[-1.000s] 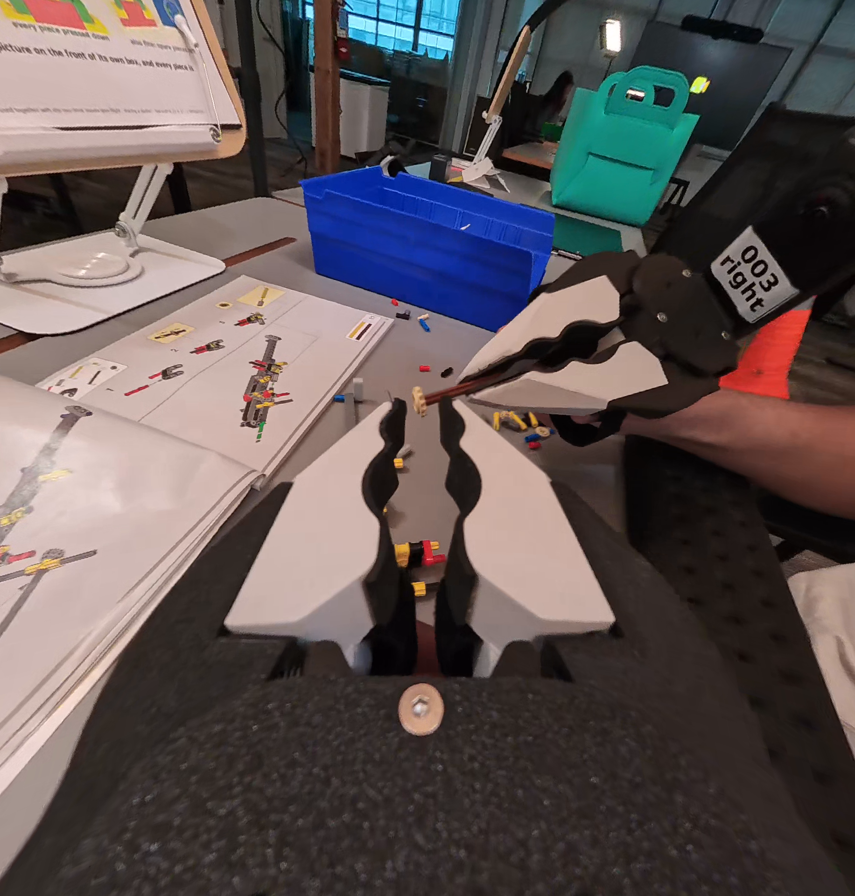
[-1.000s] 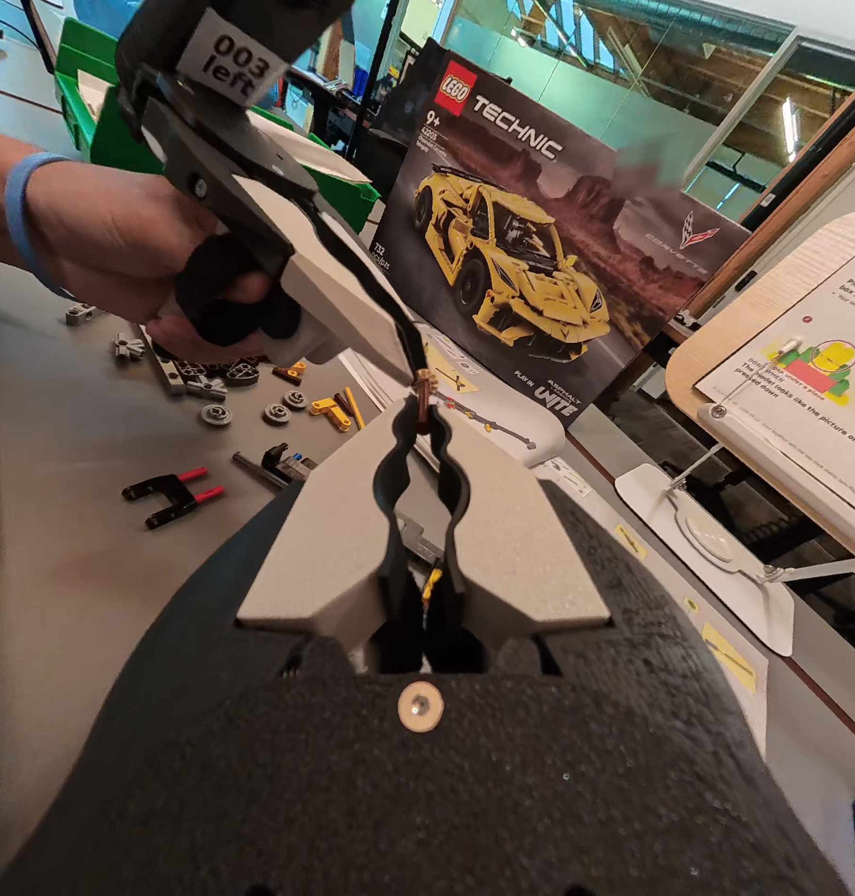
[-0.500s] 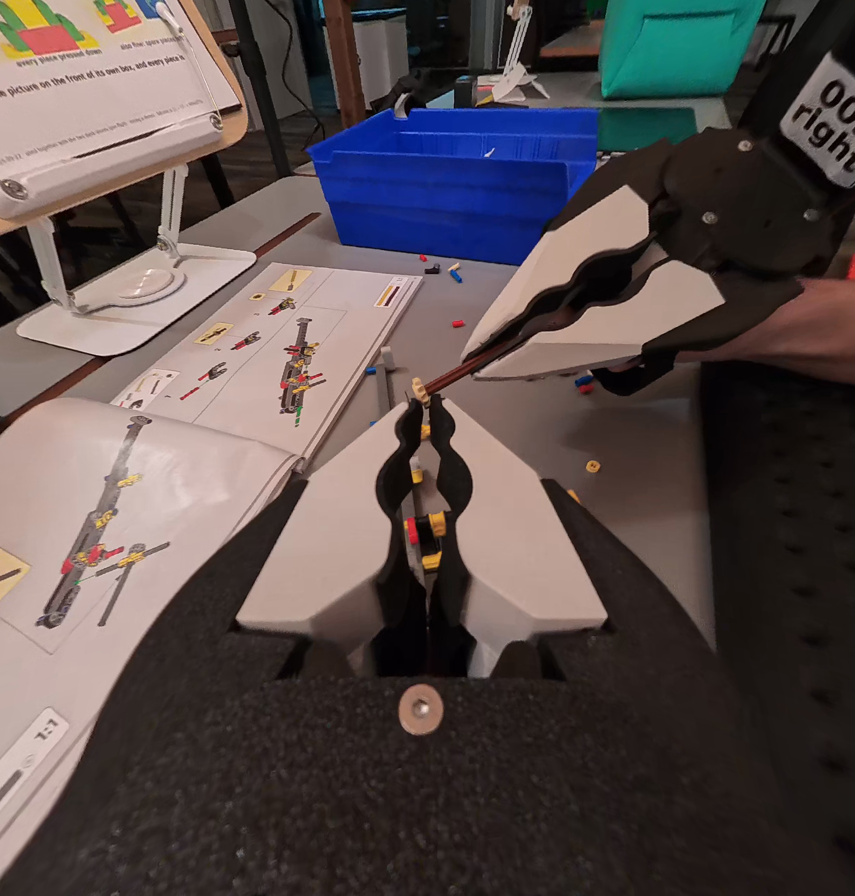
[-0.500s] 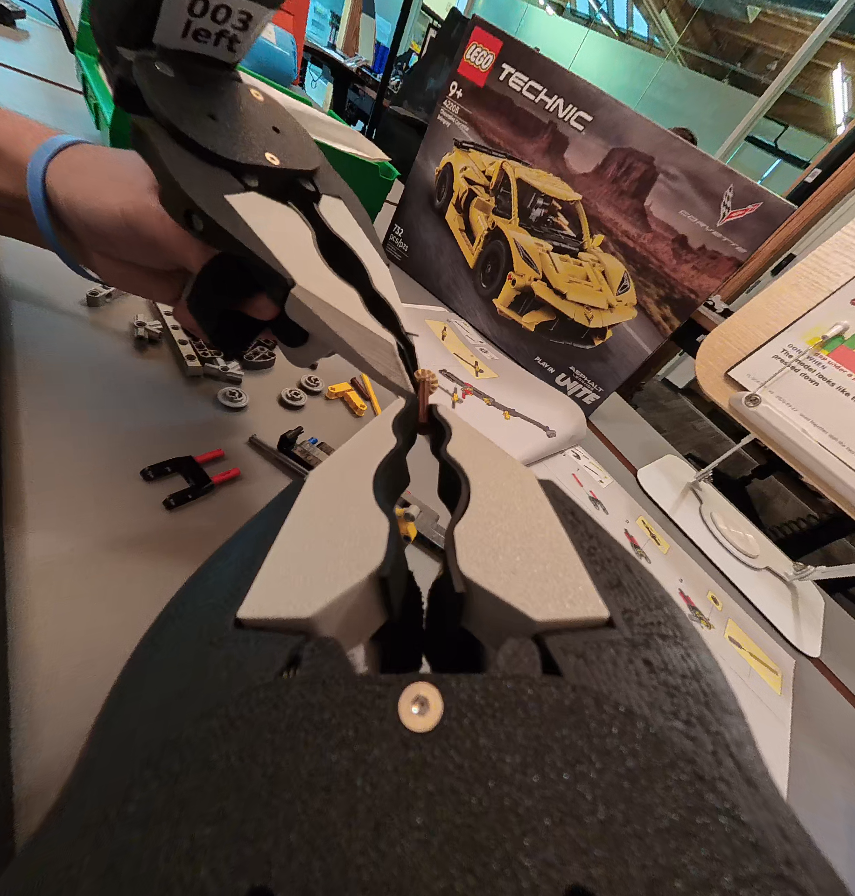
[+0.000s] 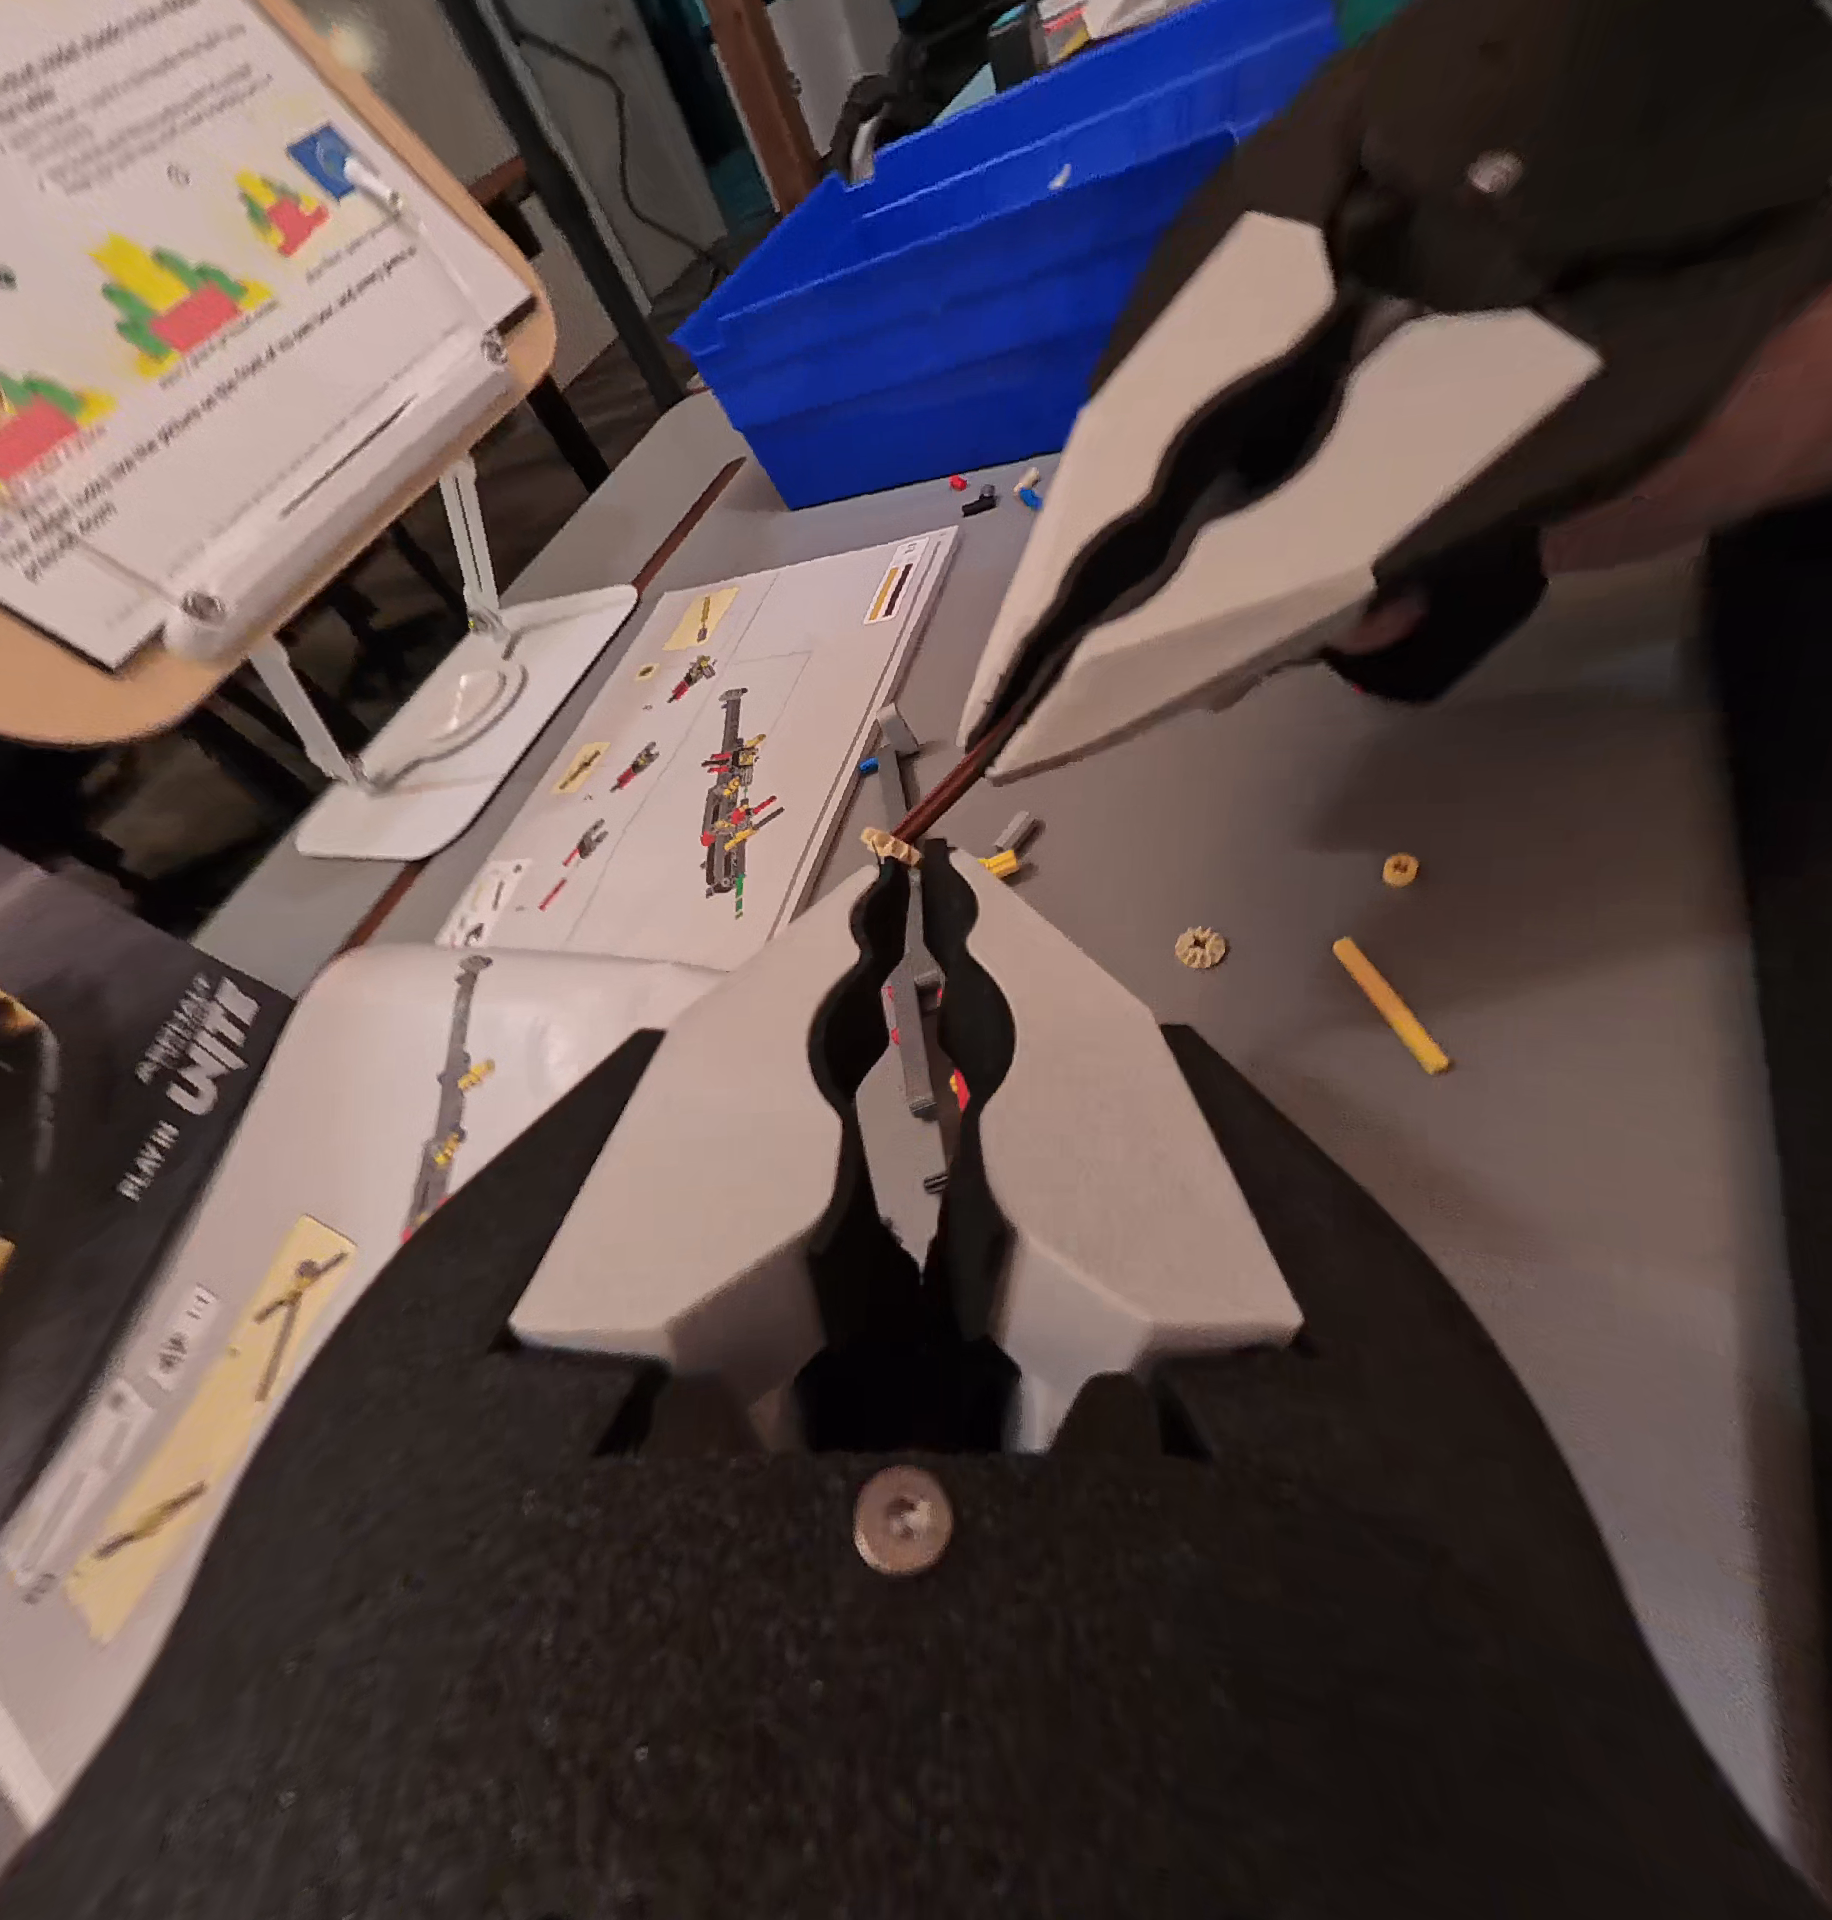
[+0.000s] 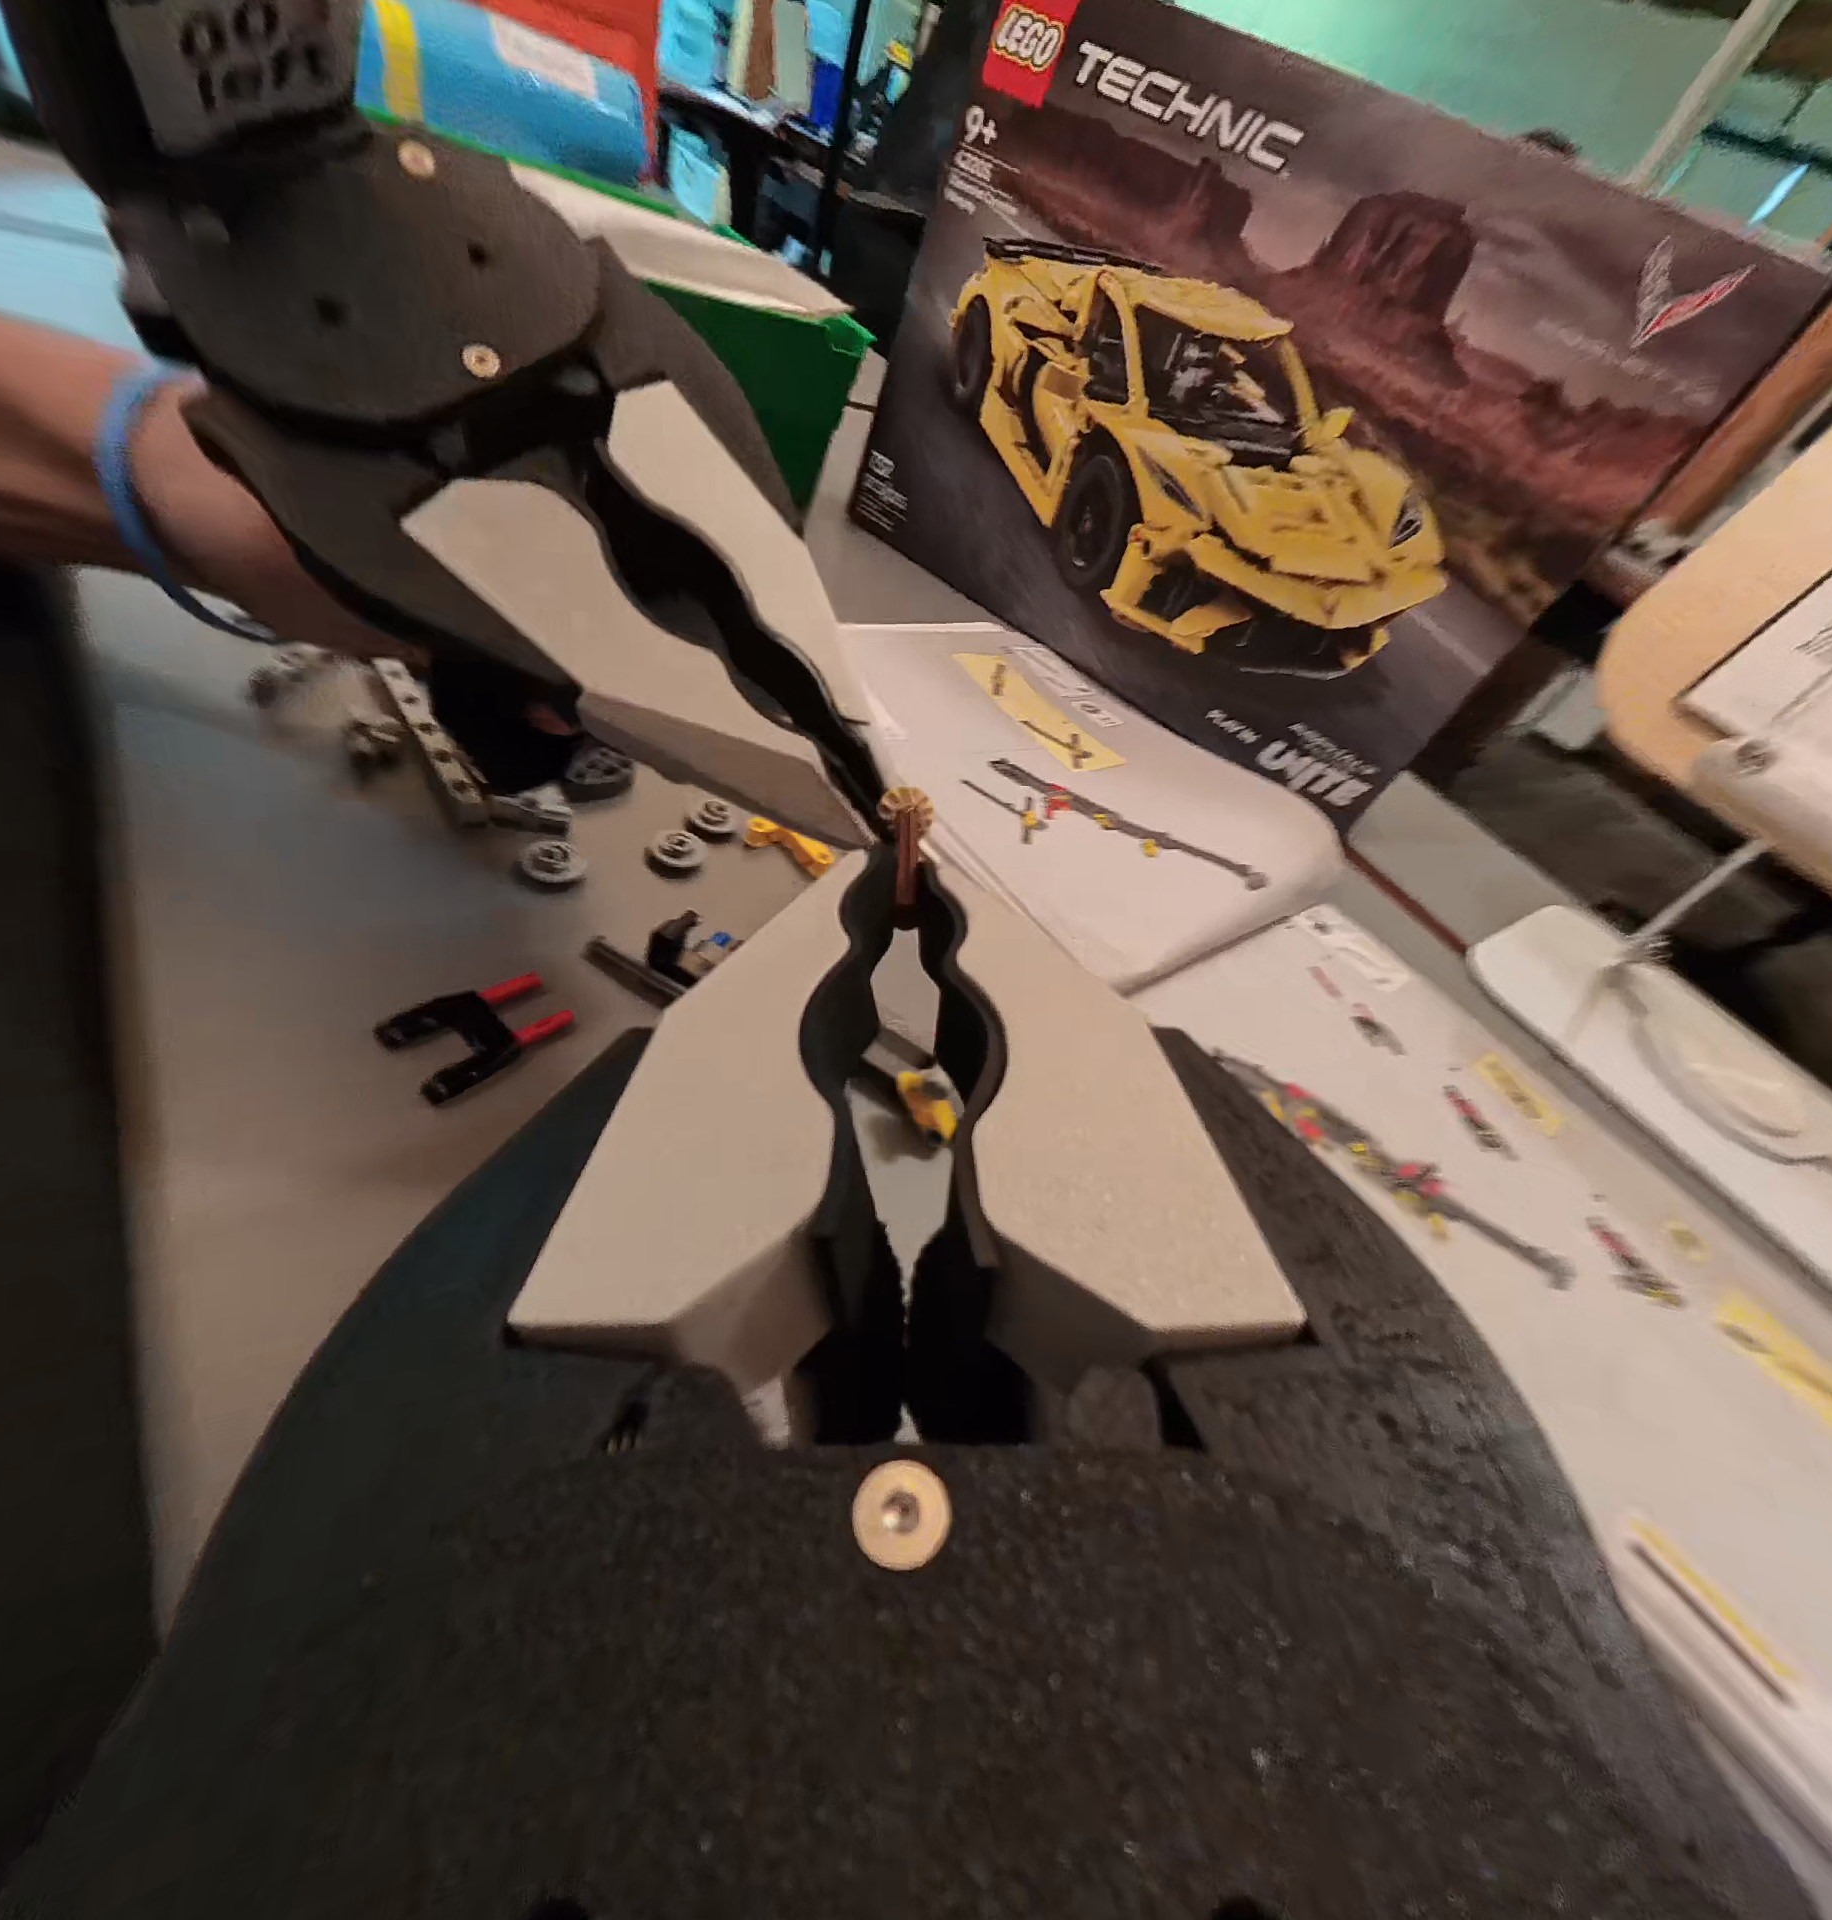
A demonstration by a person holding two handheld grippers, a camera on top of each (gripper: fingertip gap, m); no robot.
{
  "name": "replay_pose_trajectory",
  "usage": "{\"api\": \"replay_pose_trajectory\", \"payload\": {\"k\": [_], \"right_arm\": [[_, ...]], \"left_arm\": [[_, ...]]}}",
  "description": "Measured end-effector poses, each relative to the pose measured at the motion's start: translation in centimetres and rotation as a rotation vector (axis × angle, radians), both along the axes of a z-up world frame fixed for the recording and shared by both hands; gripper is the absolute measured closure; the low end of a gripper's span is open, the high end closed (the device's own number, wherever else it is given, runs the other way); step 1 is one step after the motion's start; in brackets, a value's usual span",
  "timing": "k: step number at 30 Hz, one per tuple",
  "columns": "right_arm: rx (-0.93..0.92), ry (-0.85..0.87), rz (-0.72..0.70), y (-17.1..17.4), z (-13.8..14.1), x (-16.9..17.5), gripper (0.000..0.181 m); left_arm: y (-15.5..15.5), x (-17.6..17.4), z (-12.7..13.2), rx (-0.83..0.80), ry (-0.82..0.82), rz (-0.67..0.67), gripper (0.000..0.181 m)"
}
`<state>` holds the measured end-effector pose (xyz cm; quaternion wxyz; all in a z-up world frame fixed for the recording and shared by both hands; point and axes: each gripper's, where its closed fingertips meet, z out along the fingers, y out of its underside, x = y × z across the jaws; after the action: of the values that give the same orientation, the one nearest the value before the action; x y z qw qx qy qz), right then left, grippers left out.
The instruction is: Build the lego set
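Observation:
My right gripper (image 6: 901,868) is shut on a thin brown axle (image 6: 904,878) that points away from it. A small tan gear (image 6: 904,802) sits on the axle's far end. My left gripper (image 5: 907,862) is closed with its tips on that tan gear (image 5: 891,844). In the left wrist view the right gripper (image 5: 979,753) comes in from the upper right with the brown axle (image 5: 938,805) sticking out. In the right wrist view the left gripper (image 6: 870,810) comes in from the upper left. Both are held above the grey table (image 5: 1307,1195).
A grey beam assembly (image 5: 907,997) lies below the left fingers. Open instruction booklet (image 5: 746,748), blue bin (image 5: 943,312), paper stand (image 5: 216,364), loose yellow axle (image 5: 1390,1003), second tan gear (image 5: 1200,945). The set's box (image 6: 1307,416), black fork with red pins (image 6: 470,1034), grey discs (image 6: 673,847). Left and right tips are no more than a few centimetres apart.
My left gripper has closed from open onto the tan gear on the axle's end. Both grippers have tilted and drawn closer together above the table.

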<state>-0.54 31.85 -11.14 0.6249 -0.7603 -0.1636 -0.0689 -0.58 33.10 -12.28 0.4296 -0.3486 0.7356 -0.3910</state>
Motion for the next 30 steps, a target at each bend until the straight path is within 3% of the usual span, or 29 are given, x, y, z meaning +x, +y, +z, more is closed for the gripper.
{"api": "replay_pose_trajectory", "payload": {"k": [6, 10, 12, 19, 24, 30], "right_arm": [[-0.098, 0.268, 0.147, -0.9, -1.0, -0.6, 0.178], [-0.075, 0.300, 0.168, -0.9, -0.3, -0.6, 0.178], [-0.059, 0.321, 0.182, -1.0, 0.2, -0.7, 0.178], [-0.099, 0.224, 0.167, -0.7, -0.9, -1.0, 0.178], [-0.123, 0.129, 0.147, -0.4, -1.8, -1.3, 0.178], [-0.134, 0.179, 0.162, -0.6, -1.7, -1.3, 0.178]], "left_arm": [[-0.9, -0.9, -1.1, 0.235, -0.045, -0.116, 0.181], [-1.0, -1.0, -0.4, 0.092, 0.005, -0.113, 0.180], [-0.6, -1.1, 0.0, 0.076, 0.000, -0.107, 0.171], [-0.1, -0.9, -1.8, 0.329, -0.007, -0.066, 0.164], [0.1, -0.7, -2.6, 0.343, 0.019, -0.054, 0.173], [0.1, -0.7, -2.4, 0.389, -0.011, -0.051, 0.174]]}}
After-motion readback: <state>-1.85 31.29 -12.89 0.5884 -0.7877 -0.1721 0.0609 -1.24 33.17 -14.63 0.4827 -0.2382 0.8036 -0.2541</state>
